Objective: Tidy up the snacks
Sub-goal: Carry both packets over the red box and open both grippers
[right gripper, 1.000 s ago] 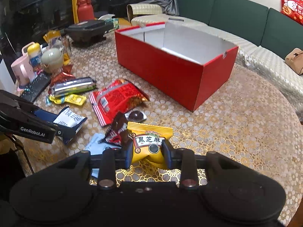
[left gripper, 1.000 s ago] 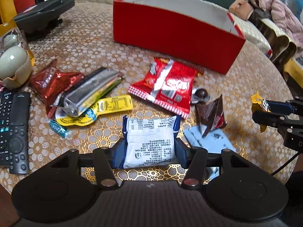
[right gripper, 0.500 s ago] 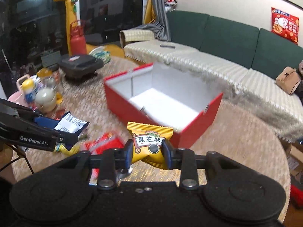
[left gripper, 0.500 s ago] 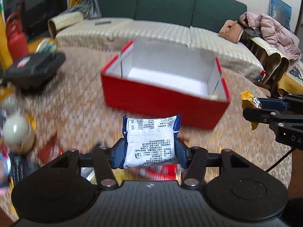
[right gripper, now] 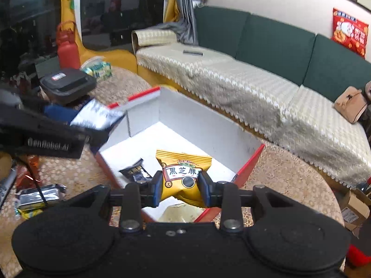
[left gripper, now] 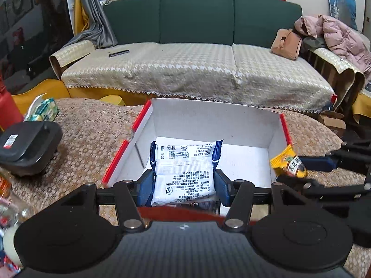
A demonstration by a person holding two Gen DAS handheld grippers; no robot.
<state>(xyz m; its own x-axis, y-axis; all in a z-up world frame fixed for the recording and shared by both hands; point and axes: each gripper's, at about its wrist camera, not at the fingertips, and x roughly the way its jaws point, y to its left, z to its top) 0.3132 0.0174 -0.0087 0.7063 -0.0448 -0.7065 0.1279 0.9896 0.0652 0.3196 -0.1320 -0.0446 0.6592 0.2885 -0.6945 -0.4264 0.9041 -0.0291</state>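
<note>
Tongs grip snacks above the red box (left gripper: 259, 127): left tongs (left gripper: 183, 186) the white packet (left gripper: 183, 178), right tongs (right gripper: 179, 188) the yellow packet (right gripper: 183, 176).

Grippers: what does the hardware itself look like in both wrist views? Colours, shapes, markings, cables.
Both match: the left gripper and the right gripper have matte black bodies with two round housings, black linkage bars with silver pivot screws, and blue finger pads. Side-on in the right wrist view, the left unit shows blurred white lettering, with a thin black cable hanging under it. No hands or sleeves visible.
</note>
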